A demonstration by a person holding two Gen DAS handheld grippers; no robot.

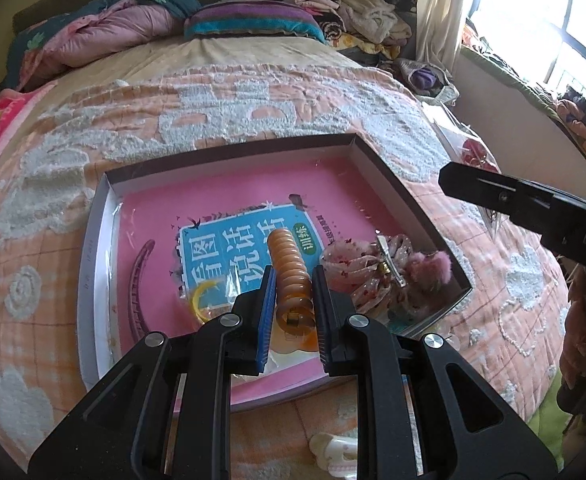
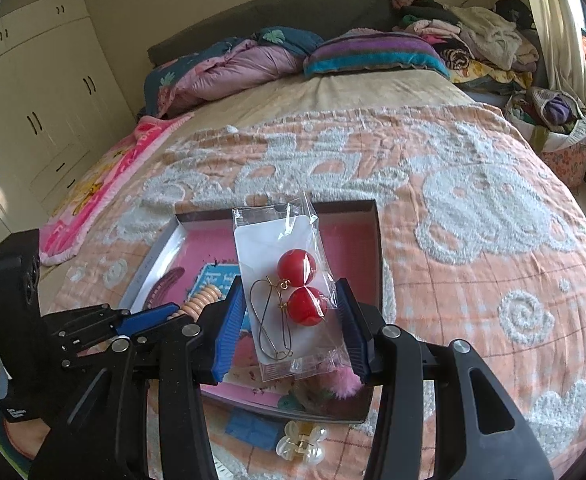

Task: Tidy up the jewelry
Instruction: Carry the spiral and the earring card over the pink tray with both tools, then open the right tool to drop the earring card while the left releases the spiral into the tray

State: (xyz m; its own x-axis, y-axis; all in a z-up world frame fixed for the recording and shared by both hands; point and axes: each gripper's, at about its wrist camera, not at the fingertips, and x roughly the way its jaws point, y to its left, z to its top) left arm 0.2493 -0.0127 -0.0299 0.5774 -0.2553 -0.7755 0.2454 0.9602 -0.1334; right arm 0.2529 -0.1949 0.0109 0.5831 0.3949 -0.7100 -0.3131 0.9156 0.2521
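My left gripper (image 1: 291, 280) is shut on an orange ribbed hair clip (image 1: 289, 268) and holds it over the shallow box (image 1: 229, 151) lined in pink. My right gripper (image 2: 289, 312) is shut on a clear bag with two red ball earrings (image 2: 301, 284), above the same box (image 2: 373, 248). In the box lie a mauve hair claw (image 1: 141, 276), a small bag with a yellow ring (image 1: 205, 296), a floral scrunchie with a silver clip (image 1: 377, 268) and a pink pompom (image 1: 433, 268). The left gripper (image 2: 149, 320) shows at the left of the right view.
The box rests on an orange and white quilt (image 1: 253, 100) on a bed. A pearly white claw clip (image 2: 301, 444) and a blue item (image 2: 253, 428) lie on the quilt before the box. Pillows and clothes are piled at the head. Wardrobes (image 2: 33, 120) stand left.
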